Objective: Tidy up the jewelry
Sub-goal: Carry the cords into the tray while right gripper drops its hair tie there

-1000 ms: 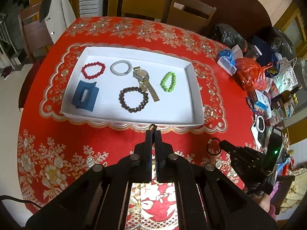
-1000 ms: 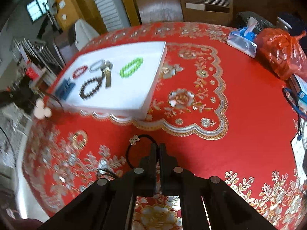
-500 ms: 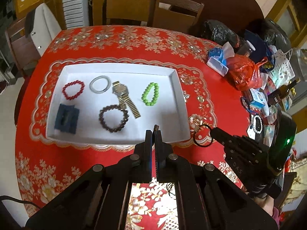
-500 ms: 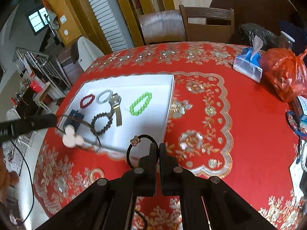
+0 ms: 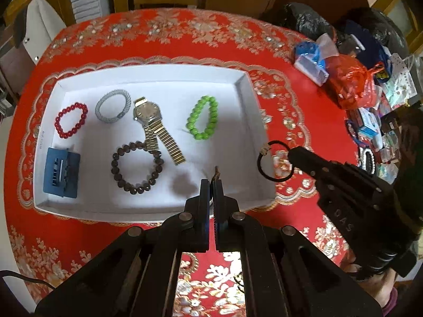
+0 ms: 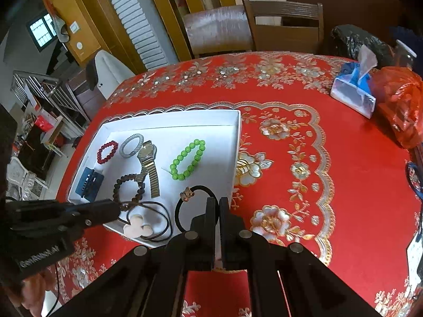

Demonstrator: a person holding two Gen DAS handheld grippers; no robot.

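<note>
A black hair tie (image 6: 196, 208) with a small gold charm hangs from the right gripper (image 6: 216, 200), whose jaws are pressed together on its loop, over the near right corner of the white tray (image 6: 238, 132). The left gripper (image 5: 211, 182), jaws also pinched tight, holds a thin dark cord (image 6: 158, 220) carrying a pale three-lobed charm (image 6: 136, 227), above the tray's near edge. In the tray lie a watch (image 5: 152, 121), a blue clip (image 5: 62, 173), and red (image 5: 70, 120), grey (image 5: 113, 106), green (image 5: 203, 121) and brown (image 5: 137, 167) bracelets.

White tray (image 5: 246, 100) holds bracelets, a watch (image 5: 148, 112) (strap splayed), a blue clip (image 5: 62, 173).
</note>
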